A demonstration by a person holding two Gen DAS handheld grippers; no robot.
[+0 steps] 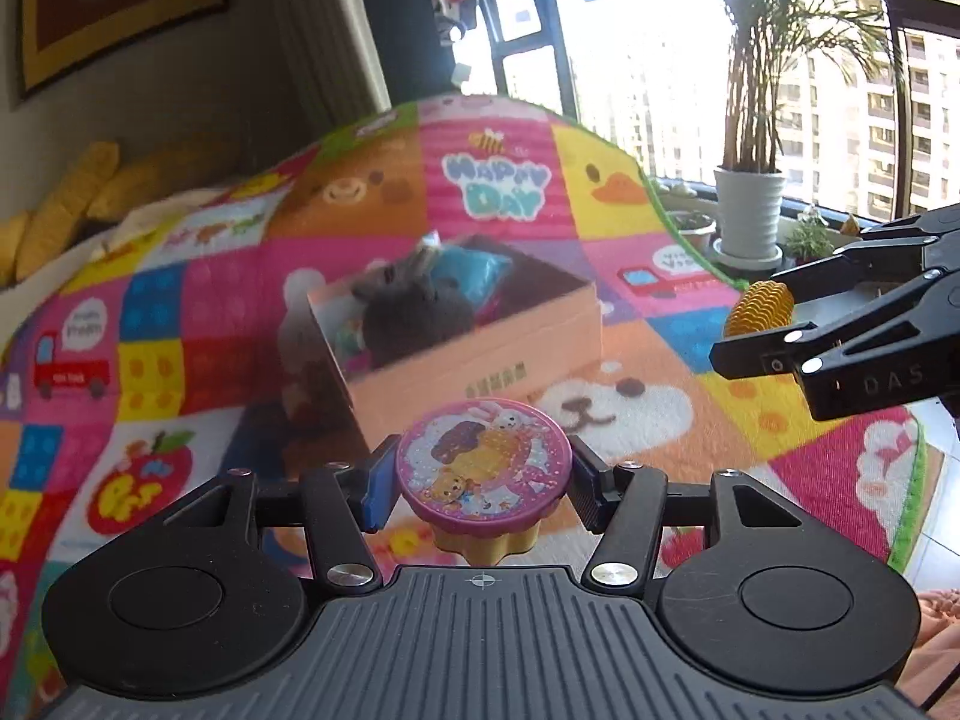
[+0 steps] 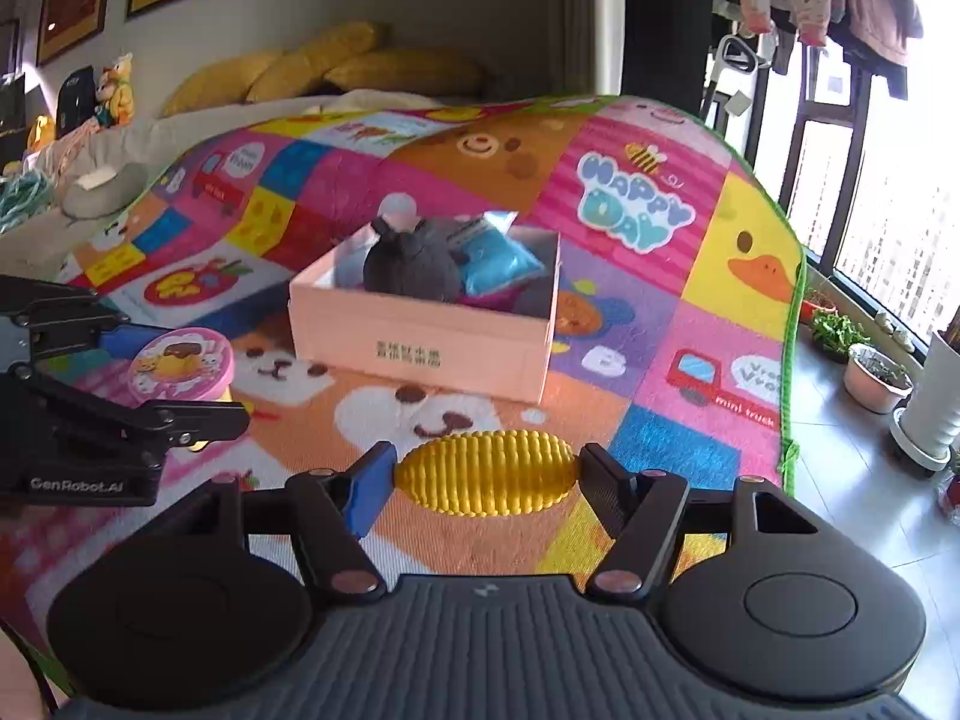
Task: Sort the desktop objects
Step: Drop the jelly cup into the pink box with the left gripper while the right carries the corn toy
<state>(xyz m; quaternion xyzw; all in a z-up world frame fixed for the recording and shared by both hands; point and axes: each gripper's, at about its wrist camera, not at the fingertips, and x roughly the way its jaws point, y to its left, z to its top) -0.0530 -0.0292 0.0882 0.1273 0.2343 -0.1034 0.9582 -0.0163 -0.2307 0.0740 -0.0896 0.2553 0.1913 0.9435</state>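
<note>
My left gripper (image 1: pixel 483 489) is shut on a cupcake-shaped toy tin (image 1: pixel 483 471) with a pink cartoon lid and yellow base, held above the mat. It also shows in the right wrist view (image 2: pixel 180 366). My right gripper (image 2: pixel 486 471) is shut on a yellow ribbed corn toy (image 2: pixel 486 471), held sideways; the corn also shows in the left wrist view (image 1: pixel 757 307). A pink open box (image 2: pixel 420 336) stands ahead of both grippers, holding a dark grey plush (image 2: pixel 414 267) and a blue packet (image 2: pixel 501 261). The box also appears in the left wrist view (image 1: pixel 480 360).
A colourful patchwork play mat (image 2: pixel 630 276) covers the surface, with its green edge at the right. Beyond that edge are floor tiles and potted plants (image 2: pixel 876 378). Yellow cushions (image 2: pixel 336 66) lie behind the mat. A tall palm in a white pot (image 1: pixel 750 204) stands by the window.
</note>
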